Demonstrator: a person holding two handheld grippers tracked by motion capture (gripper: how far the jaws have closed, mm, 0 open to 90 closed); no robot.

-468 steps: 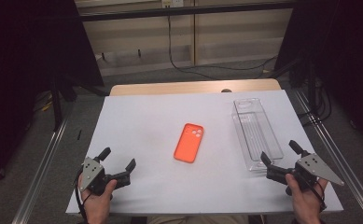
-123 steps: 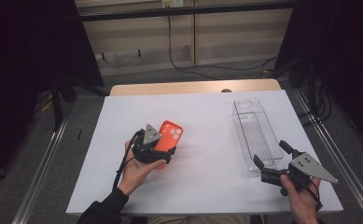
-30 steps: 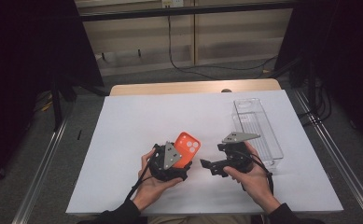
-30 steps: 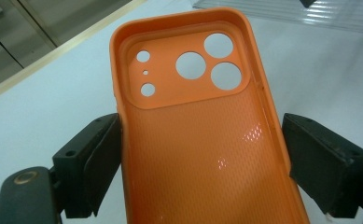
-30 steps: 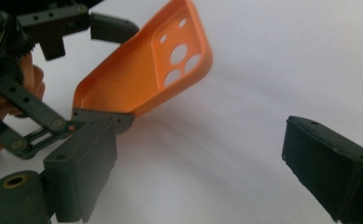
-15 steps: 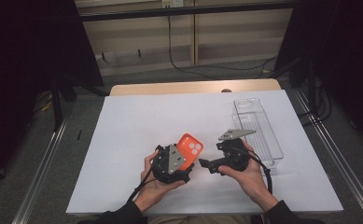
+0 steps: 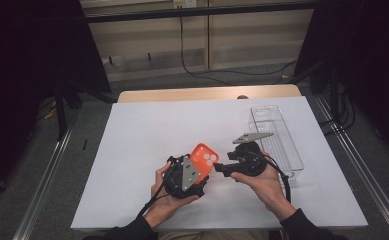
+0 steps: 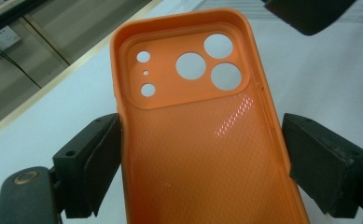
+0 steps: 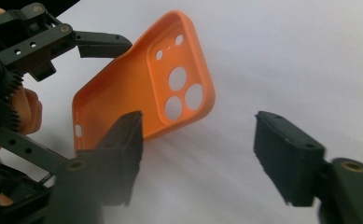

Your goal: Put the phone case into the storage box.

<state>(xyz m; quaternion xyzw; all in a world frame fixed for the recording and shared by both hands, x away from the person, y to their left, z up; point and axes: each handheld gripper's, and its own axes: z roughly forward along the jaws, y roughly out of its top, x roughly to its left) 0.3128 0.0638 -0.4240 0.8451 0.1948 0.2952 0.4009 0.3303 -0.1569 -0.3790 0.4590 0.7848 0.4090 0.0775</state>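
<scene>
Orange phone case (image 8: 202, 154): soft-looking plastic or rubber, a bit shiny, with a fine bumpy grid inside and a smooth raised part round the holes. Left tool (image 7: 184, 176): black matt plastic, with a flat grey plate that looks like metal. Right tool (image 9: 198, 161): same dull black plastic, small brass-coloured screws. Surface (image 7: 147, 135): white, smooth, matt like paper, with a light wood edge at 12 o'clock. Clear tray (image 7: 277, 135): see-through shiny plastic.

Clear rectangular plastic tray (image 7: 277, 137) lies lengthwise at right edge of white table sheet (image 7: 142, 135). Black cables (image 7: 217, 75) run across grey floor beyond the table.
</scene>
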